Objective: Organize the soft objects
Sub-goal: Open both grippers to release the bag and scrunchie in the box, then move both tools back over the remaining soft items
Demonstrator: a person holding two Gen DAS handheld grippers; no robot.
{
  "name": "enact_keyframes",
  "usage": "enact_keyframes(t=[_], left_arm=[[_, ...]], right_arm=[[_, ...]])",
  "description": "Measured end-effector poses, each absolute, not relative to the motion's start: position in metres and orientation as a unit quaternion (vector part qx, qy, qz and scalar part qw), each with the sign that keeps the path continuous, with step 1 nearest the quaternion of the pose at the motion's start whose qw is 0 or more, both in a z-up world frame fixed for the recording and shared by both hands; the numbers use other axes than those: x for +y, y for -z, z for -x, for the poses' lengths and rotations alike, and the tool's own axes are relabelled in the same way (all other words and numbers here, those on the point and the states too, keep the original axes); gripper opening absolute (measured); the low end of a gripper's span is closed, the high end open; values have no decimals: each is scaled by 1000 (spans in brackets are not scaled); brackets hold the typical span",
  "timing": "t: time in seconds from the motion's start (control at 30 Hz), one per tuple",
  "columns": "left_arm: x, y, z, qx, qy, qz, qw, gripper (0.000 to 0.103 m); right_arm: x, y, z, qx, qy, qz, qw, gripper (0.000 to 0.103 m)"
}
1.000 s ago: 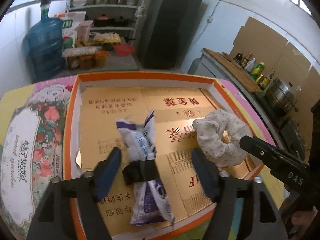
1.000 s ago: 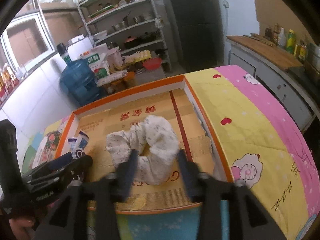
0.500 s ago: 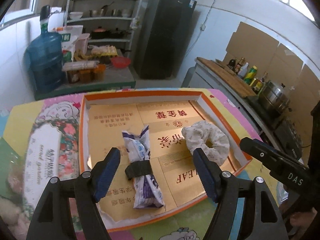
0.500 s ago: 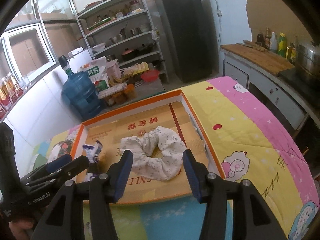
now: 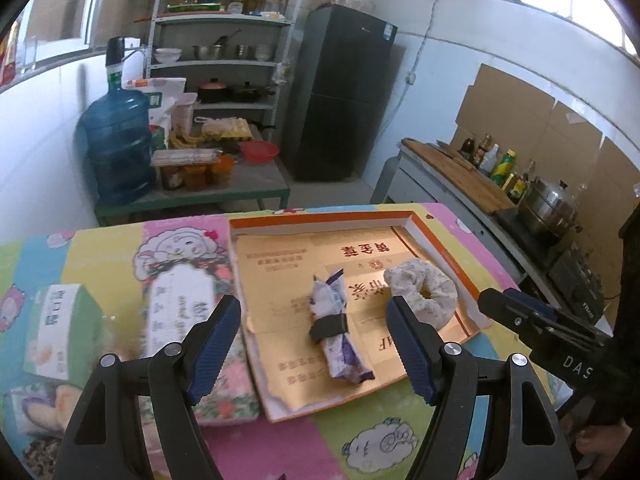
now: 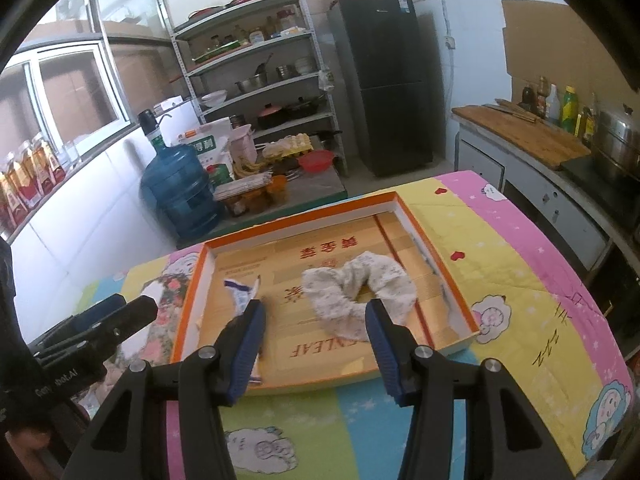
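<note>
A shallow orange-rimmed cardboard tray (image 5: 424,229) (image 6: 288,226) lies on the patterned cloth. In it lie a white-and-purple soft packet with a black band (image 5: 336,328) (image 6: 240,294) and, to its right, a white speckled fabric ring (image 5: 422,294) (image 6: 356,288). My left gripper (image 5: 314,344) is open and empty, above the tray's near edge. My right gripper (image 6: 316,344) is open and empty, pulled back in front of the tray. Each gripper shows in the other's view, the right (image 5: 536,326) and the left (image 6: 96,328).
A flowered box (image 5: 184,320) and a green-and-white carton (image 5: 56,328) lie left of the tray. Beyond the table stand a blue water jug (image 5: 118,148), a shelf rack (image 5: 224,52), a black fridge (image 5: 340,92) and a counter with bottles and a pot (image 5: 548,204).
Both grippers have drawn back and up from the tray, leaving the packet and the fabric ring lying in it. The left view has swung left, so the boxes beside the tray show.
</note>
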State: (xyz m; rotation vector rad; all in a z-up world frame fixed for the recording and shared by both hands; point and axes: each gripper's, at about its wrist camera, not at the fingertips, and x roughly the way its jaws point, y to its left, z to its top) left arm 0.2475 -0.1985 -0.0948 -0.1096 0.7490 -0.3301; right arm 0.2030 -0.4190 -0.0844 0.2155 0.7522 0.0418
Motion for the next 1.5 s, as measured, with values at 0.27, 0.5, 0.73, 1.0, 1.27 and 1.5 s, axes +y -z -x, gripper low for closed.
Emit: enact_keyframes(t=[0.27, 0.5, 0.73, 1.0, 1.27, 1.5], left_arm=[[-168, 83, -228, 356, 154, 55, 920, 76], [-128, 72, -205, 349, 132, 61, 926, 76], [-90, 70, -188, 349, 112, 67, 928, 76], [-52, 68, -167, 339, 91, 77, 933, 76], [-11, 74, -146, 341, 65, 91, 933, 76], [21, 81, -134, 344, 42, 102, 932, 76]], right_arm=[[-385, 73, -188, 365, -37, -104, 924, 52], [-345, 64, -175, 365, -63, -103, 923, 52], [-303, 60, -162, 369, -86, -93, 921, 52], [-266, 60, -149, 370, -101, -75, 921, 52], [-231, 61, -143, 372, -123, -55, 918, 52], [-209, 64, -142, 378, -146, -43, 913, 52]])
